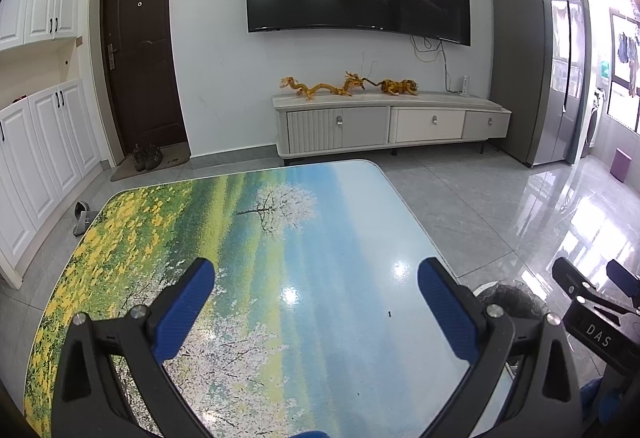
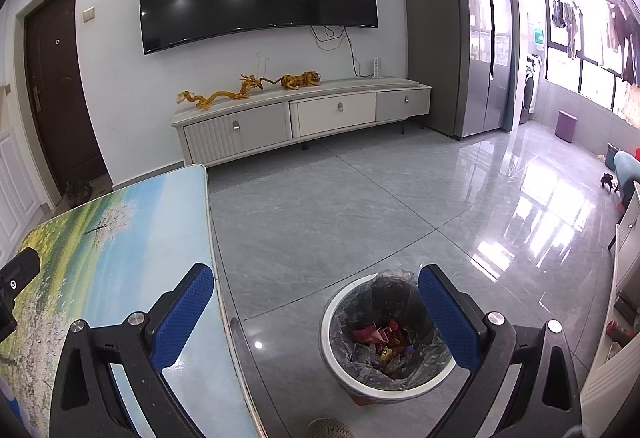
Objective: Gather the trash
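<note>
Item: trash. Crumpled wrappers (image 2: 380, 338), red and yellow, lie in the lined trash bin (image 2: 344, 356) on the floor just beside the table's right edge.

Item: table (image 1: 340, 238), printed with a blossom-and-meadow scene. I find no litter on the part I can see, only a tiny dark speck (image 1: 389, 314) (too small to identify). I judge the collecting done or nearly so; whatever remains would be out of view.

Item: left gripper (image 1: 316, 274). I hold it low over the table, pointing across toward the TV wall, fingers spread wide, nothing between them.

Item: right gripper (image 2: 316, 280). It hangs above the floor, straddling the table edge and the bin, its right finger over the bin's rim; fingers spread, empty.
</note>
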Available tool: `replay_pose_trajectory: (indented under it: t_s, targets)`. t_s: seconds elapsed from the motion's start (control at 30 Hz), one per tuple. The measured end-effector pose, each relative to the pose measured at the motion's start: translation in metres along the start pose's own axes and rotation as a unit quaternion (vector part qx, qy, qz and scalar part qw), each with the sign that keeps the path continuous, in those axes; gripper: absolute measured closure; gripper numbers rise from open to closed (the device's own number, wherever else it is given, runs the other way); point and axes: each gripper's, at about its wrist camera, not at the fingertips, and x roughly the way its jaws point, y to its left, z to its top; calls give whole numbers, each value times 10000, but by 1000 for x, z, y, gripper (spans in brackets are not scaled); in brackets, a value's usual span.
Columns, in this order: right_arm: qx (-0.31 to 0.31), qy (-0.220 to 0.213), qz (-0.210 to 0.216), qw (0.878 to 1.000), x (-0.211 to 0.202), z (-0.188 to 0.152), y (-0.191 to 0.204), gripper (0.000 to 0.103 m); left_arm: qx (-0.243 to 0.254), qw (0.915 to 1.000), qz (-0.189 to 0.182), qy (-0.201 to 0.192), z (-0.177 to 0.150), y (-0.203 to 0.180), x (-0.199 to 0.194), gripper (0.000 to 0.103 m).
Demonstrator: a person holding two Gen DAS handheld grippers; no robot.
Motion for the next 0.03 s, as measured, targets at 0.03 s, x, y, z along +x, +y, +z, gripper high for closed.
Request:
replay_pose_trajectory:
  t_s: [0.03]
  targets:
    - [0,1,-2,10000,0,0,0,0,2,10000,1,-1,0,0,0,1]
